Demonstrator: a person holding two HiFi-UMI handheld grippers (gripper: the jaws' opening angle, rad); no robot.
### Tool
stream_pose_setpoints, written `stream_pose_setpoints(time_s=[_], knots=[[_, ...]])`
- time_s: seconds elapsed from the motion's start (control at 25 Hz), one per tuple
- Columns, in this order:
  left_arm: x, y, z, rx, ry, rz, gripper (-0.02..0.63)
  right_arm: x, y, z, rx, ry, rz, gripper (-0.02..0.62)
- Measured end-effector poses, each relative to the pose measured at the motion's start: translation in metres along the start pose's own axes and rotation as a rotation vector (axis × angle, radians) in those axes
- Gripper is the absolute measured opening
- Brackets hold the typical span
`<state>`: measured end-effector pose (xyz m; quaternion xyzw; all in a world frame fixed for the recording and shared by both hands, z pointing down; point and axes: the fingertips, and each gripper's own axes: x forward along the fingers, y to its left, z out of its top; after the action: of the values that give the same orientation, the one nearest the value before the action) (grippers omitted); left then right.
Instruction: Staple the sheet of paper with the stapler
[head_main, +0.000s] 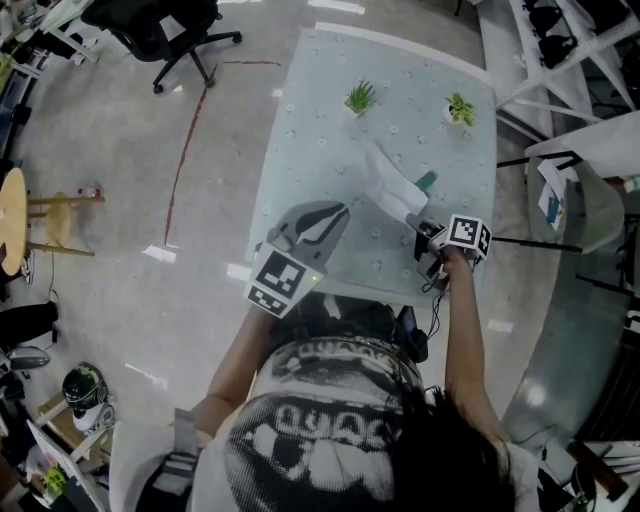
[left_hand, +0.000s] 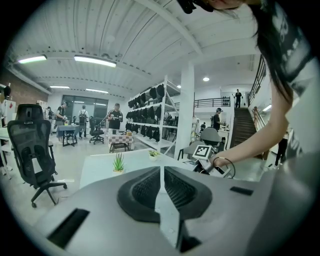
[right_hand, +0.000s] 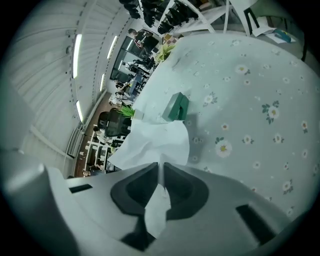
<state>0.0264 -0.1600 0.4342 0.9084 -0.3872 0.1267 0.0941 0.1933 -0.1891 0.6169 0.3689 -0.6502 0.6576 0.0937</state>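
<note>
A crumpled white sheet of paper (head_main: 385, 185) rises over the flowered table (head_main: 300, 130), with my right gripper (head_main: 421, 226) shut on its near corner. In the right gripper view the paper (right_hand: 155, 142) runs from between the pads of that gripper (right_hand: 160, 170) out toward a green stapler (right_hand: 177, 107) lying on the cloth just beyond it. From the head view the stapler (head_main: 427, 181) peeks out at the sheet's right edge. My left gripper (head_main: 325, 213) hovers at the table's near left, shut and holding nothing (left_hand: 161, 172).
Two small potted plants (head_main: 359, 97) (head_main: 460, 108) stand at the table's far side. A black office chair (head_main: 165, 30) and a wooden stool (head_main: 15, 215) are on the floor to the left. White racking (head_main: 560, 40) flanks the right.
</note>
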Motion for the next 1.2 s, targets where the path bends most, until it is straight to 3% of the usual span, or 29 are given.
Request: stream_pose_setpoints(time_s=[0.4,0.92,1.2], knots=[[-0.003,-0.004,-0.002,-0.005,-0.001,0.009,0.021,-0.014,-0.004,-0.001,0.105,-0.058,0.067,0.044],[-0.009,-0.007,-0.007,-0.007,0.009,0.010,0.021,-0.014,-0.014,0.011,-0.006,-0.065,-0.023,0.051],[-0.011,-0.006,-0.011,-0.012,0.019,0.021,0.021,-0.010,-0.008,0.012,-0.073,-0.061,-0.026,0.112]])
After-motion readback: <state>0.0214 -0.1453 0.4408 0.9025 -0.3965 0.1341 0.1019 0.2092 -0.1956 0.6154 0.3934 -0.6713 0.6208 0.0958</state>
